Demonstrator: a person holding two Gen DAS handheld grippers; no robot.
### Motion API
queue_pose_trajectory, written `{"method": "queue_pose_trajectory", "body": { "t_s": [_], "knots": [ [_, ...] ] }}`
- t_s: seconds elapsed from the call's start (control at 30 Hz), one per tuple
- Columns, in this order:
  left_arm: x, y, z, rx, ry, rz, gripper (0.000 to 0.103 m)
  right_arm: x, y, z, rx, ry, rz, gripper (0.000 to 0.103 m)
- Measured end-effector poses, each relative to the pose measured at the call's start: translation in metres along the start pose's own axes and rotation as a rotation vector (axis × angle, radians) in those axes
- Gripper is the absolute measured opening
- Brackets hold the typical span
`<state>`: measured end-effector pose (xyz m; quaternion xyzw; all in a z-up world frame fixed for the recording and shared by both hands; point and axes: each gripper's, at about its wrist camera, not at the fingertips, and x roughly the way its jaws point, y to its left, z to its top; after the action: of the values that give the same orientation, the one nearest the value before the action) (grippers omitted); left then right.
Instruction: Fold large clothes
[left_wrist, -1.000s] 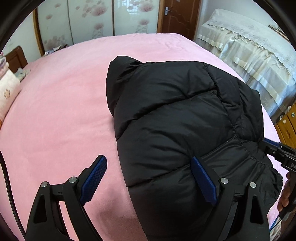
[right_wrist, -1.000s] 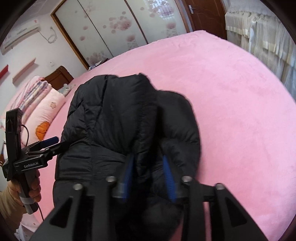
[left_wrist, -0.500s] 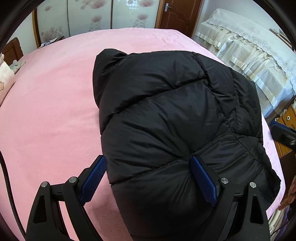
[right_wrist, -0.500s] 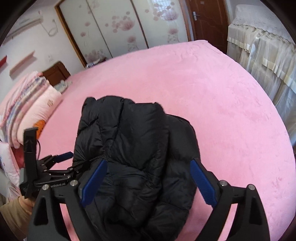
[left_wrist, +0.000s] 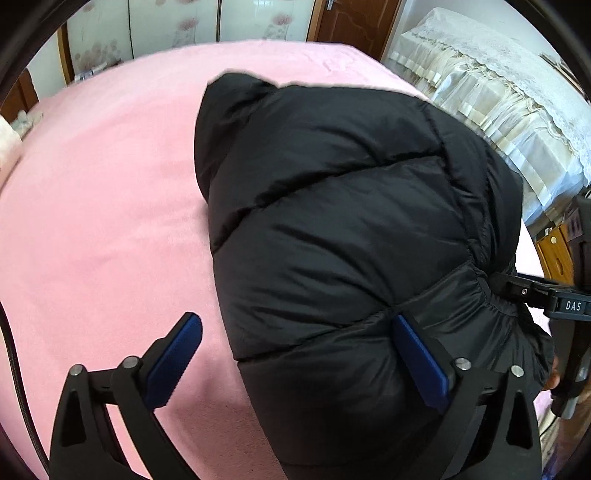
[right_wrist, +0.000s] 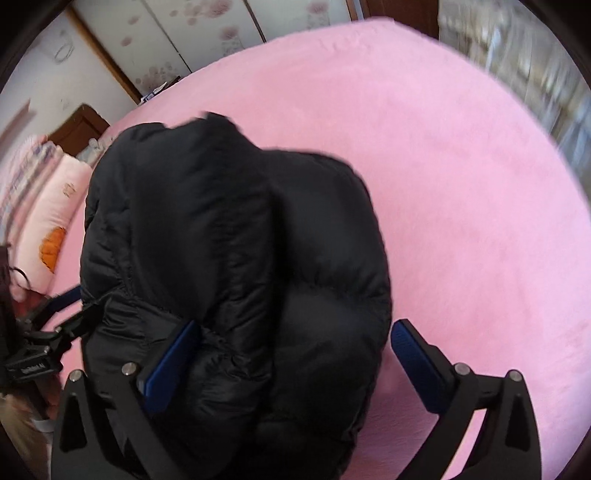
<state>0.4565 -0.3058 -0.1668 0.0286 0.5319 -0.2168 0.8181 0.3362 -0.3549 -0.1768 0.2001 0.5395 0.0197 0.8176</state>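
Now folded into a bundle on the pink bed (left_wrist: 92, 221), the black jacket (left_wrist: 351, 240) is seen running lengthwise away from both grippers, the left gripper (left_wrist: 295, 362) and right gripper (right_wrist: 295, 365) having just been opened wide, nothing gripped.

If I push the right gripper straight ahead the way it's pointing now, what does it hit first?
Most likely the black puffer jacket. The right gripper has just been opening and its jaws stand wide, straddling the folded bundle, which fills the line ahead. The pink bedspread lies beneath. Exact depth is unclear.
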Motion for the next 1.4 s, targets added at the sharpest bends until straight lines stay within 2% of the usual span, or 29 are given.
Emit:
{"method": "queue_pose_trajectory", "body": {
  "t_s": [0.13, 0.37, 0.5, 0.63, 0.87, 1.17, 1.3, 1.4],
  "knots": [
    [0.015, 0.014, 0.005, -0.046, 0.074, -0.087, 0.102, 0.021, -0.018, -0.001, 0.055, 0.058, 0.113, 0.103],
    [0.048, 0.042, 0.001, -0.176, 0.260, -0.299, 0.103, 0.053, -0.039, -0.001, 0.119, 0.145, 0.270, 0.103],
    [0.057, 0.046, -0.003, -0.183, 0.296, -0.358, 0.103, 0.072, -0.049, -0.006, 0.188, 0.202, 0.379, 0.103],
    [0.063, 0.047, -0.006, -0.177, 0.309, -0.408, 0.103, 0.079, -0.051, -0.007, 0.195, 0.217, 0.420, 0.103],
    [0.090, 0.061, -0.014, -0.266, 0.331, -0.498, 0.103, 0.088, -0.050, -0.007, 0.207, 0.247, 0.465, 0.103],
    [0.101, 0.070, -0.021, -0.364, 0.291, -0.592, 0.103, 0.092, -0.038, -0.014, 0.240, 0.243, 0.546, 0.102],
    [0.086, 0.068, -0.023, -0.313, 0.232, -0.569, 0.103, 0.084, -0.026, -0.017, 0.225, 0.218, 0.592, 0.087],
    [0.070, 0.062, -0.020, -0.259, 0.196, -0.551, 0.095, 0.074, -0.020, -0.019, 0.221, 0.179, 0.597, 0.078]
  ]
}}
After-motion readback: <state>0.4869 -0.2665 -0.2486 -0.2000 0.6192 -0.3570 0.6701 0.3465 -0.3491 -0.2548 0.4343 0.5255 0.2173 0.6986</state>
